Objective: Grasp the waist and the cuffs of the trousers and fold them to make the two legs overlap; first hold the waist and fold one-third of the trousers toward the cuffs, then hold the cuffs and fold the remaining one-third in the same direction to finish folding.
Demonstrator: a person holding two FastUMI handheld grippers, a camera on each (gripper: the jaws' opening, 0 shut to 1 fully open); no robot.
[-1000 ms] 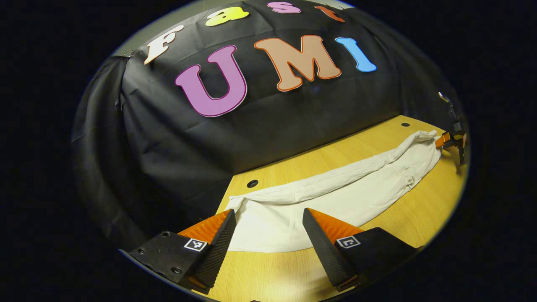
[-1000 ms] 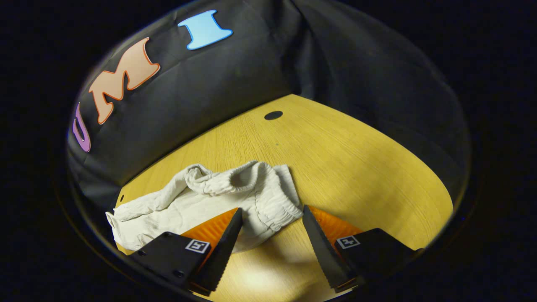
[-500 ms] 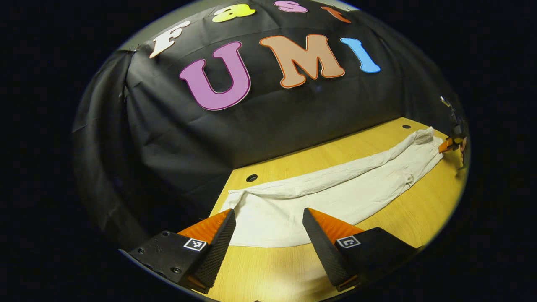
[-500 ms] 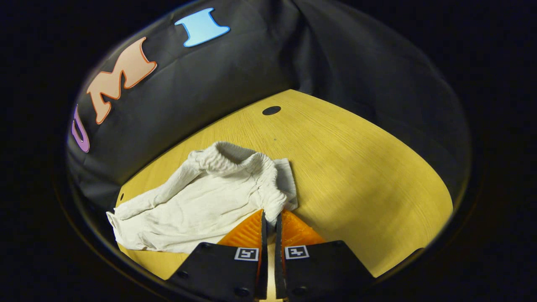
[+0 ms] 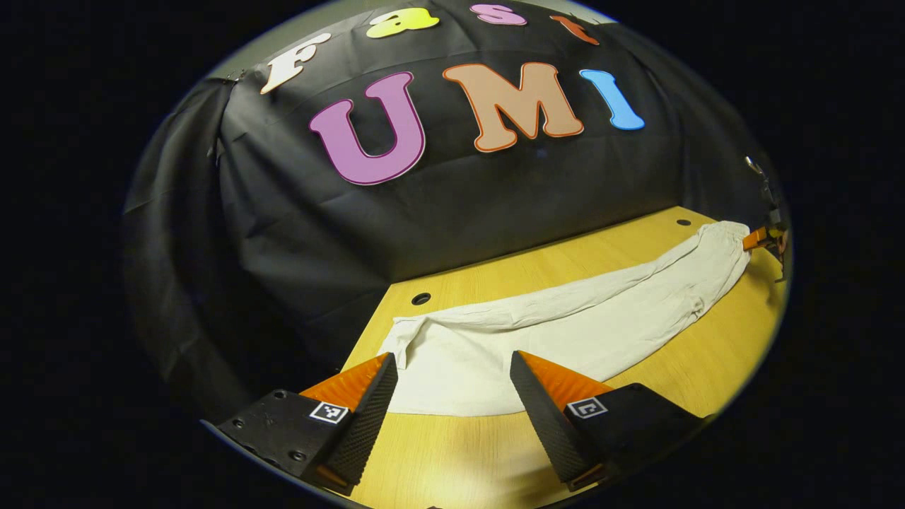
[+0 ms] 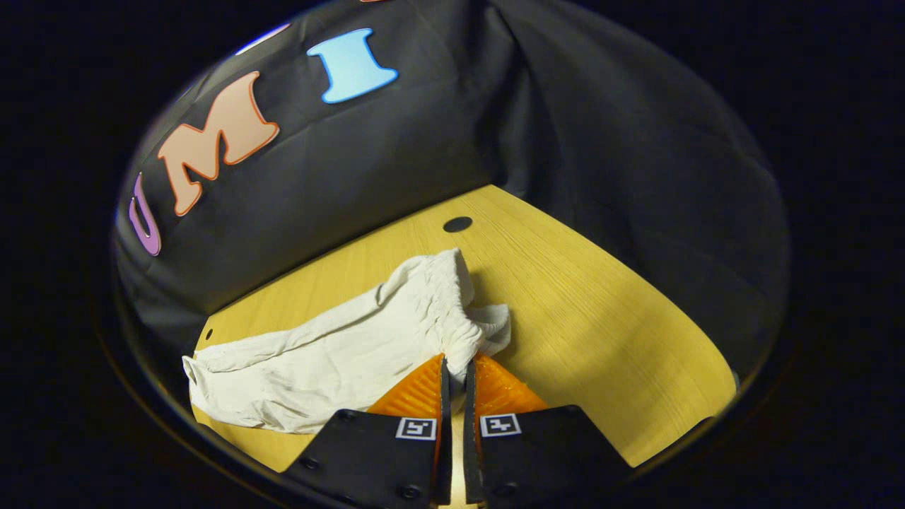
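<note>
Cream cotton trousers (image 5: 565, 329) lie stretched lengthwise across the wooden surface (image 5: 657, 375), the cuff end (image 5: 424, 353) nearest the left gripper (image 5: 452, 385) and the gathered waist (image 6: 442, 311) at the far end, where the right gripper (image 6: 453, 375) has it. In the right gripper view the jaws are pressed together on the elastic waistband edge, pinching a bunch of cloth that rises slightly off the wood. In the left gripper view the jaws stand spread wide, hovering just in front of the cuff hem, gripping nothing.

The step in hand looks like taking hold of both ends for the lengthwise fold that lays one leg over the other. To do it well, the left jaws should come down onto the near corner of the cuff and take in every layer of the hem before they press together; a bite on the top layer alone would let the lower one drag. The right grip seems to sit on one corner of the waist, so both hands should lift together and level, keeping the cloth lightly taut between them. Slack in the middle would leave wrinkles, and the upper edge already shows a rolled ridge (image 5: 551, 304) that may need smoothing.
</note>
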